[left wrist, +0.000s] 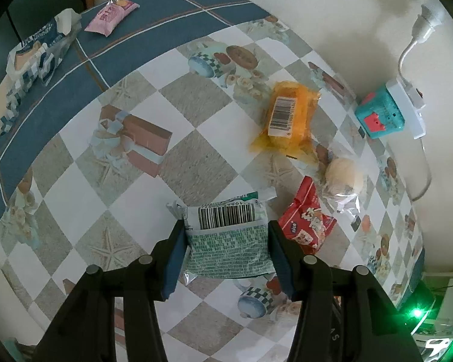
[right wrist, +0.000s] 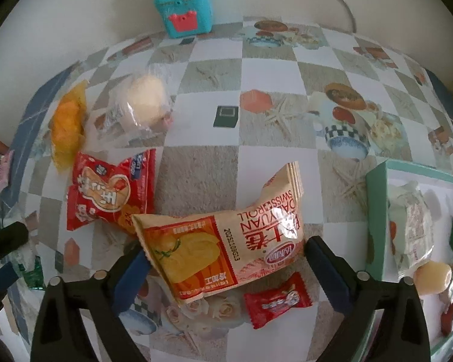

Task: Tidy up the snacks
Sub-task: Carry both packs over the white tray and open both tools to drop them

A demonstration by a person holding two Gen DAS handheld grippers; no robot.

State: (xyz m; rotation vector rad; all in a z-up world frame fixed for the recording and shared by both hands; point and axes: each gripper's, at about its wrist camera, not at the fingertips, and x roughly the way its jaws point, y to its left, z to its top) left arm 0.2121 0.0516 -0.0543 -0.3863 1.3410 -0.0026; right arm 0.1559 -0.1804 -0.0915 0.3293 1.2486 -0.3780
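Left gripper (left wrist: 226,238) clamped on green-and-white patterned snack packet (left wrist: 228,241), barcode side up, both blue pads pressing its edges, packet held above checkered tablecloth (left wrist: 196,163). Right gripper (right wrist: 226,250) gaped wide, pointing down around beige-and-orange Swiss roll packet (right wrist: 226,241); whether pads touched it could not be told. Red snack pouch (right wrist: 111,193) lay just left of Swiss roll packet, small red candy wrapper (right wrist: 276,301) below it. Pale green tray (right wrist: 377,217) at right held wrapped snacks.
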